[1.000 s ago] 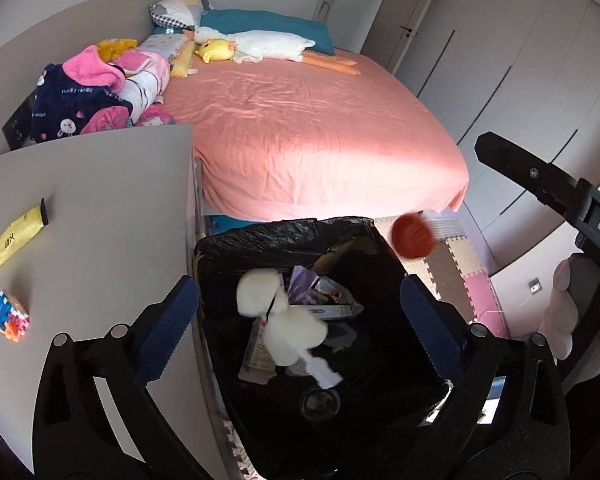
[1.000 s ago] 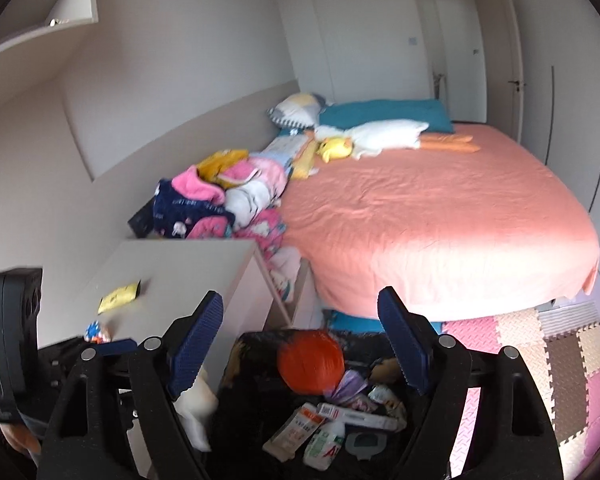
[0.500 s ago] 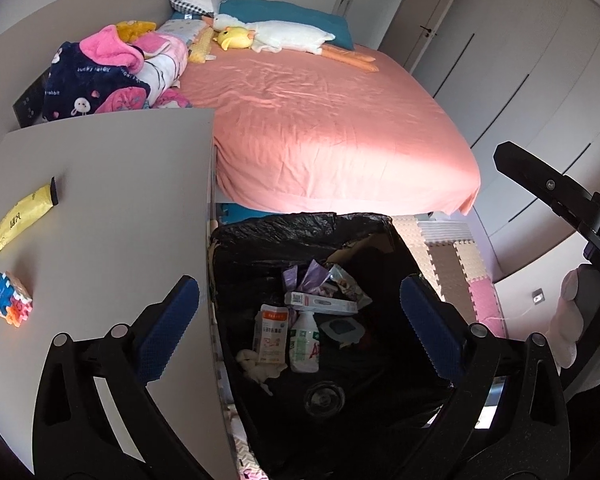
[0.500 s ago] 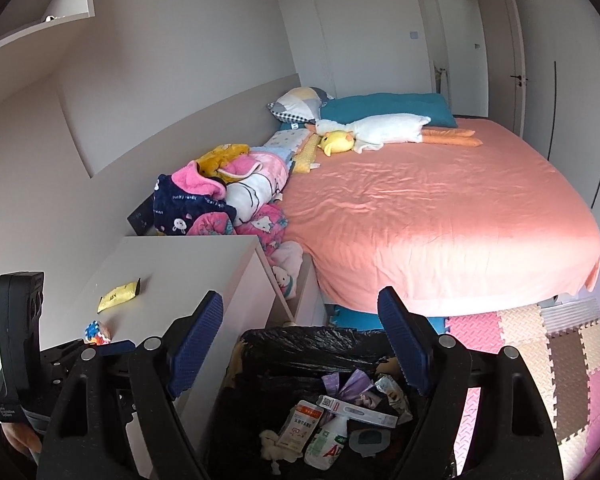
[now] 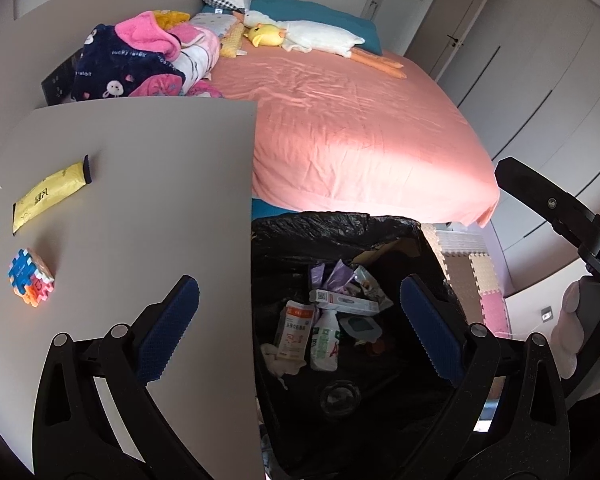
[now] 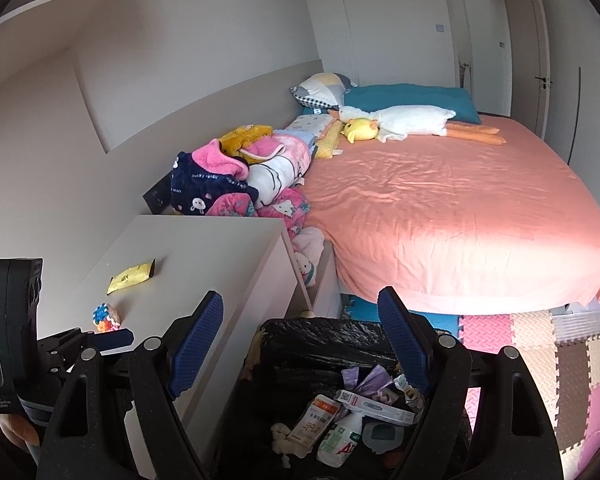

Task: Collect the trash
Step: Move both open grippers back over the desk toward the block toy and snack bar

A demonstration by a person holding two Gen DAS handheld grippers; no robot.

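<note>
Both tongs are hanging over the black-lined trash bin (image 5: 340,232), jaws apart and gripping nothing: left tongs (image 5: 296,332), right tongs (image 6: 300,344). A drop seems just finished; the next pickup is likely the yellow sachet (image 5: 50,196) lying flat on the tabletop (image 5: 160,184) beside the bin, calling for a leftward reach and a low, flat pinch. A colourful puzzle cube (image 5: 31,282) is sitting near it.
</note>
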